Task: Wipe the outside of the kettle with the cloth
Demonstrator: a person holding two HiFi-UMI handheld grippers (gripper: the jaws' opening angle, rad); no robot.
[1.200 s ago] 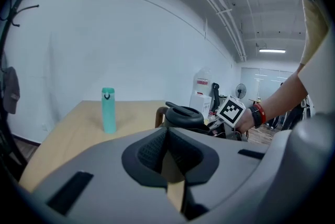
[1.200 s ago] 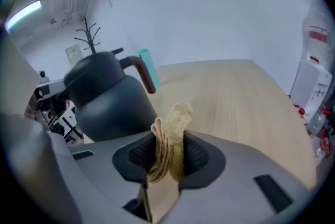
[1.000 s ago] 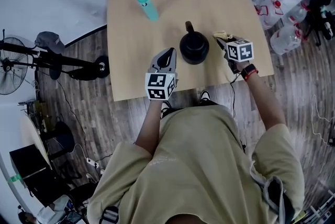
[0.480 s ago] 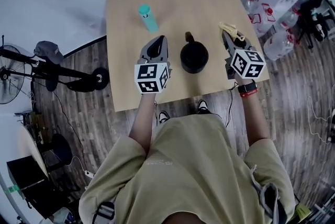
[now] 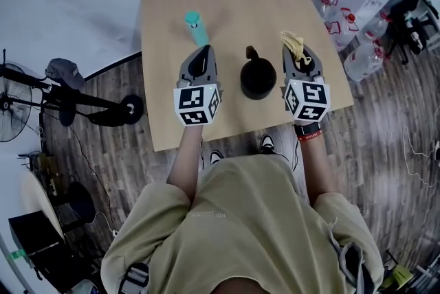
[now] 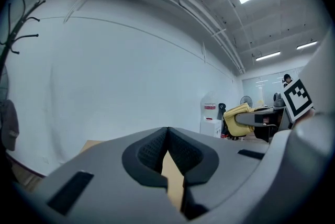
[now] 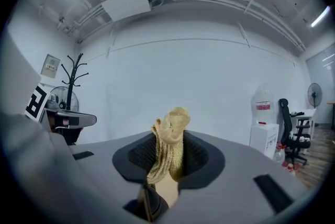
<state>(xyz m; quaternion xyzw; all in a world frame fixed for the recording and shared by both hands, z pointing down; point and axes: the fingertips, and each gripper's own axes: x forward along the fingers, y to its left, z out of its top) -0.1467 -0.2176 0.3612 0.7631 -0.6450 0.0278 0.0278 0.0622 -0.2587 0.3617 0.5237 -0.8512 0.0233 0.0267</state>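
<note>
Holding the cloth (image 5: 291, 41) clenched in my right tool (image 5: 295, 52), I have the kettle (image 5: 258, 78) standing on the bench (image 5: 227, 4) just to its left, between both tools, the right one slightly nearer, while my left tool (image 5: 201, 55) is clenched empty.

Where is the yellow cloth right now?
In the head view, the cloth is clamped in the right gripper, over the right side of the table, just right of the black kettle.
</note>
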